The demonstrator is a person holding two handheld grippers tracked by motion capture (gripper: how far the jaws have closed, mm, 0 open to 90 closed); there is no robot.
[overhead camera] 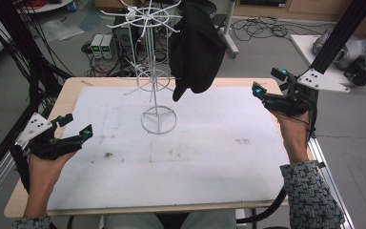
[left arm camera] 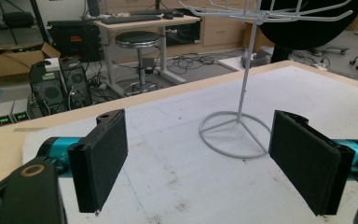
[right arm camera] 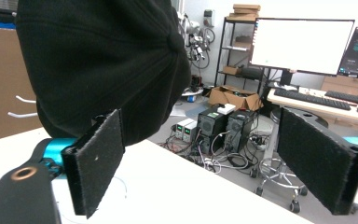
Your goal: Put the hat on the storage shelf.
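Observation:
A white wire display rack (overhead camera: 156, 71) stands on the table's far middle, its ring base (left arm camera: 235, 133) resting on the white mat. A black cap (overhead camera: 195, 45) hangs from one of its upper arms at the right side; in the right gripper view the cap (right arm camera: 102, 60) looms just beyond the jaws. My left gripper (overhead camera: 75, 126) sits low at the table's left edge, open and holding nothing, aimed toward the rack. My right gripper (overhead camera: 268, 82) is raised at the far right, open, pointing at the cap from a short distance.
The white mat (overhead camera: 209, 157) covers most of the wooden table (overhead camera: 69, 93). A black frame post (overhead camera: 336, 36) rises at the far right. Beyond the table are computers, cables, a stool (left arm camera: 142, 42) and desks on the floor.

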